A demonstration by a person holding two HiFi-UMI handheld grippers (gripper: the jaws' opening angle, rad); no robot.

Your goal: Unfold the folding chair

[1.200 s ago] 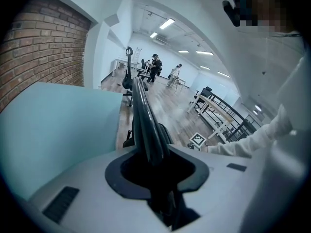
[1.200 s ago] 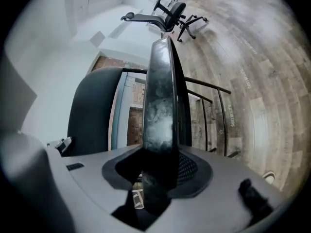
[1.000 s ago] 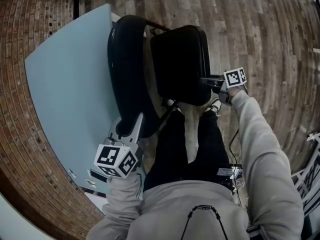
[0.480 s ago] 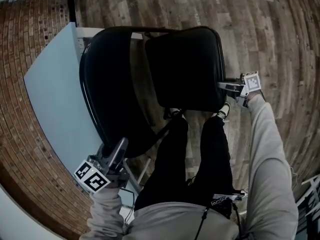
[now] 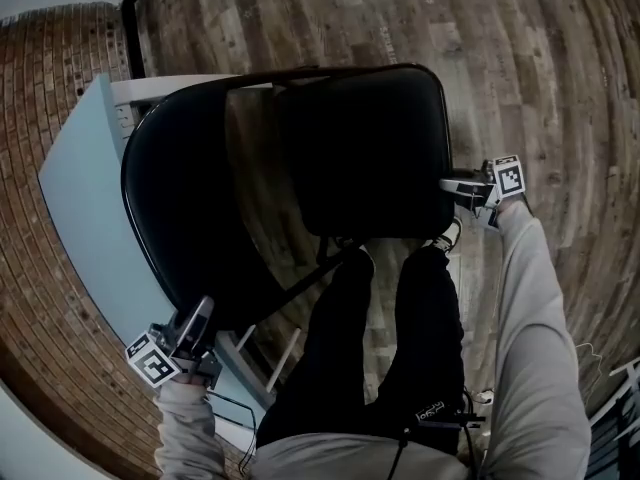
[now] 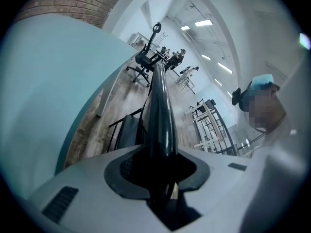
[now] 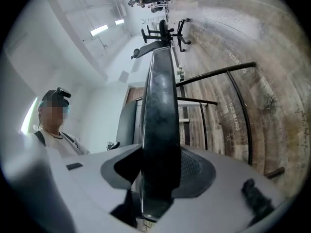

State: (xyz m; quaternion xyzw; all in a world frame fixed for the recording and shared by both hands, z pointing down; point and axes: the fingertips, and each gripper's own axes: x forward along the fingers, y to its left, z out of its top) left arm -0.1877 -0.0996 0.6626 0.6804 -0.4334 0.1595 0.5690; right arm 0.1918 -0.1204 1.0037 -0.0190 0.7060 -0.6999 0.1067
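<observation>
Seen from your head, looking steeply down, the black folding chair (image 5: pixel 300 168) stood on the wood-plank floor (image 5: pixel 520 68) right in front of your legs (image 5: pixel 400 348). A pale blue panel (image 5: pixel 80 208) lay just beside it on the left. The curved backrest (image 5: pixel 185 198) was on the left and the padded seat (image 5: pixel 365 148) on the right, with a gap of floor showing between them.

Your left gripper (image 5: pixel 197 318), low at the left, was clamped on the glossy rim of the backrest (image 6: pixel 160 110), which ran straight up between its jaws. Your right gripper (image 5: pixel 452 184) had the side edge of the seat (image 7: pixel 158 106) between its jaws. Those jaws were opening, though the pads looked to be against the edge.

The step in hand seemed to be spreading seat and back apart, and the seat already looked swung well out from the back. The chair seemed nearly open.

The next move would likely call for pressing the seat down to its stop while the left gripper steadied the back. Only then should either grip come off. Loosening the right one early could let the seat spring up.
</observation>
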